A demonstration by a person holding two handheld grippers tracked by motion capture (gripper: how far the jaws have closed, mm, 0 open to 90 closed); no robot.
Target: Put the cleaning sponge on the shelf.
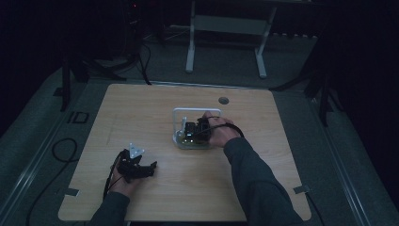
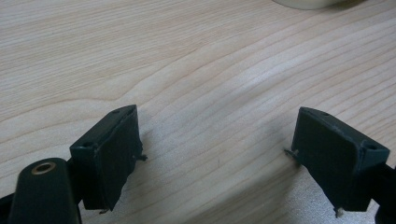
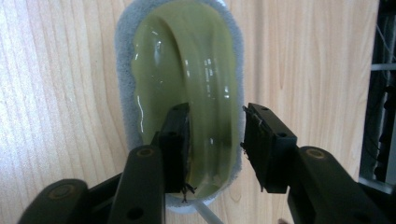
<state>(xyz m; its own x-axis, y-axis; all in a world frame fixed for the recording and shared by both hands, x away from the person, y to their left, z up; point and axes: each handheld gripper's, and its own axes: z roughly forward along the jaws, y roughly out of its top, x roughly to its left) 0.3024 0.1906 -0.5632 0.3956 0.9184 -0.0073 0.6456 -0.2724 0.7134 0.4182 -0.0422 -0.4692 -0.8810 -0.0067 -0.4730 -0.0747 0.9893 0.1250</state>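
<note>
A green translucent oval dish (image 3: 187, 70) with a pale grey rim lies on the wooden table (image 1: 141, 108). In the high view the dish (image 1: 190, 142) sits at the table's middle, in front of a white frame (image 1: 196, 111). My right gripper (image 3: 217, 112) points down at it with jaws apart: the left one stands inside the dish, the right one just outside the edge, and the raised rim runs between them. My right gripper (image 1: 193, 129) is held from the right by a hand. My left gripper (image 2: 217, 121) rests open on bare wood, and my left gripper (image 1: 148, 169) lies near the front left.
A round cable hole (image 1: 223, 100) is near the table's far edge. A white desk frame (image 1: 226, 28) stands on the floor behind. Cables (image 1: 61, 150) loop on the floor at the left. A pale curved edge (image 2: 308, 3) shows at the top of the left gripper view.
</note>
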